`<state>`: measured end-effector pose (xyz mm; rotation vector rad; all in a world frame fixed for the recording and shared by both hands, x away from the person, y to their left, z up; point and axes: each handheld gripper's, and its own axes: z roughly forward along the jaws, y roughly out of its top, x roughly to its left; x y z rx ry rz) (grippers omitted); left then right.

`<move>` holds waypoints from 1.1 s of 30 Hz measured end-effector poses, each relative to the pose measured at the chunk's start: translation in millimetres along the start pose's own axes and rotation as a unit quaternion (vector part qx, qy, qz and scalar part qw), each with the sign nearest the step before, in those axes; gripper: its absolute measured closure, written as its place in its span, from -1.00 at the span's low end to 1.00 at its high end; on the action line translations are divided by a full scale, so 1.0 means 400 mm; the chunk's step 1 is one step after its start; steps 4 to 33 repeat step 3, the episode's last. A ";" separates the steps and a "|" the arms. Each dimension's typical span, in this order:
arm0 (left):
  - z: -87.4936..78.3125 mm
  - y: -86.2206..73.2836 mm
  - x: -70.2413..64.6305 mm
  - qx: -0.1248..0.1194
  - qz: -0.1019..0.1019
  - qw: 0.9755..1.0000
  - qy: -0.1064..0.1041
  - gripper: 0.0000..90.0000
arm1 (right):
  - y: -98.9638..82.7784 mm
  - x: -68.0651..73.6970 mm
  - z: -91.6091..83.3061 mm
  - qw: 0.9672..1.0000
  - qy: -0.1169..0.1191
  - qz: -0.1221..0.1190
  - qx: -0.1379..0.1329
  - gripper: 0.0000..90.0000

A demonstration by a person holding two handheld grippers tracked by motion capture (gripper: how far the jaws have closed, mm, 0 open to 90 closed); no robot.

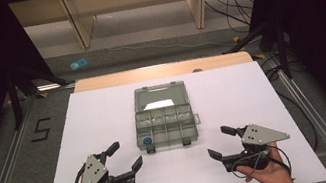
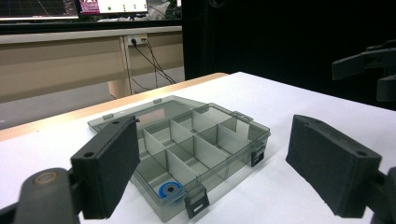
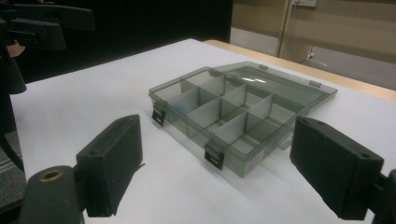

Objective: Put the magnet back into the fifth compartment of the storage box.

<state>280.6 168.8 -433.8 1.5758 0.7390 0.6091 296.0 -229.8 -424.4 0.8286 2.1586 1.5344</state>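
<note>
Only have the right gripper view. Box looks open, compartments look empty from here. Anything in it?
Observer: One item: a blue ring lies in a front corner compartment of the organizer box, on the left gripper's side.
Operator: Lid fully back?
Observer: Yes, the lid lies flat on the table behind the tray.
Operator: Left gripper?
Observer: The left gripper is open, near the box's front left corner, not touching it.

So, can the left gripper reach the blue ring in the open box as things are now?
Probably yes. The left gripper is open and empty, near the front left corner of the box, where the blue ring lies. The lid is folded back and nothing lies between, though the compartment is narrow.
</note>
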 end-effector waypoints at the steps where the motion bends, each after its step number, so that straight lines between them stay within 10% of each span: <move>1: 0.000 0.000 0.000 0.000 -0.001 1.000 0.000 -0.64 | 0.000 0.001 0.000 1.000 -0.003 0.001 -0.001 -0.61; 33: 0.000 0.000 0.000 0.000 0.000 1.000 0.000 -0.64 | 0.000 0.000 0.001 1.000 -0.001 0.000 -0.001 -0.61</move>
